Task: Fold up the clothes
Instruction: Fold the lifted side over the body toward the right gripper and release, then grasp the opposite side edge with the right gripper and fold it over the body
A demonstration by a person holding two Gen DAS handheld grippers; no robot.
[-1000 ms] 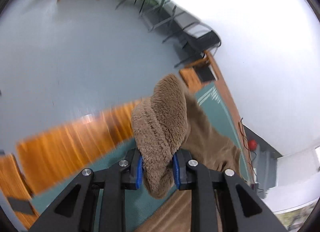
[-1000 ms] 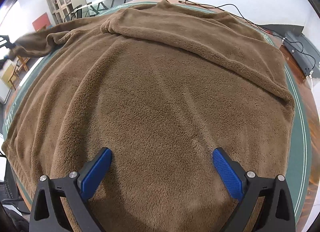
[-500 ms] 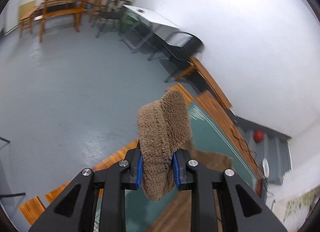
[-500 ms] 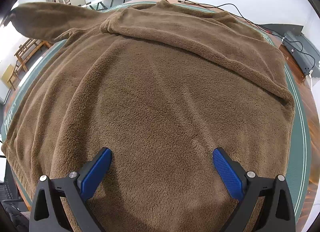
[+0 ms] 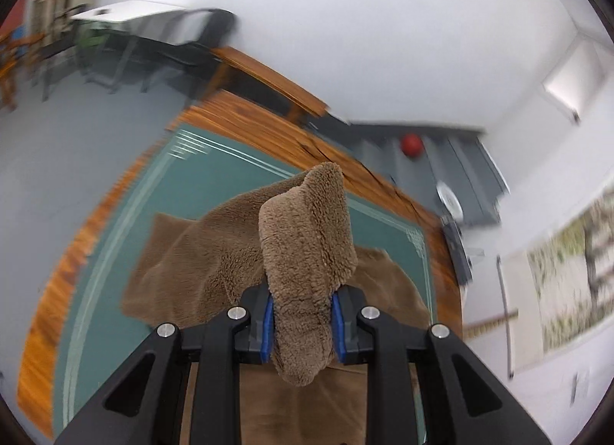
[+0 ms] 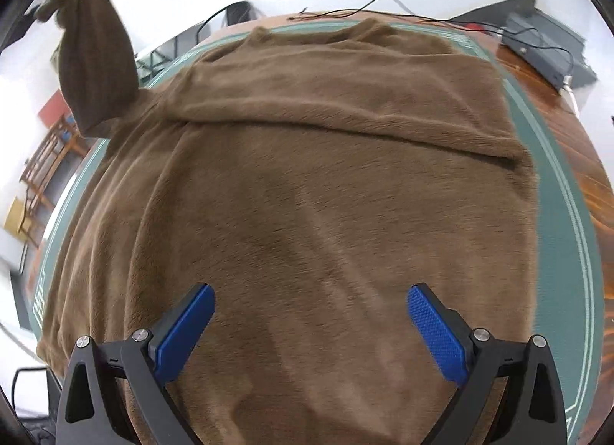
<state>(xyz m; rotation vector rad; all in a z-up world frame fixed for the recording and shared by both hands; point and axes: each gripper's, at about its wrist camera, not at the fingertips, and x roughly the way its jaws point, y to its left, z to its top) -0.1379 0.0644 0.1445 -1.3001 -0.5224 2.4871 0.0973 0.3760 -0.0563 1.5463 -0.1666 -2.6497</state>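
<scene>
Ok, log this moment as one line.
step: sleeve fold | left tool: shut on sleeve, lifted off mat | right tool: open over sweater, holding nothing

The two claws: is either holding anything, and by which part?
The left claw grips the brown fleece top by its sleeve end, lifted off the table. The right claw is open, holding nothing.

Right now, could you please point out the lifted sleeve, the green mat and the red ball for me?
lifted sleeve [image 5: 307, 245], left wrist view, on the fleece above the fingers.
green mat [image 5: 126, 253], left wrist view, on bare mat left of the garment.
red ball [image 5: 412, 145], left wrist view, on its middle.
</scene>
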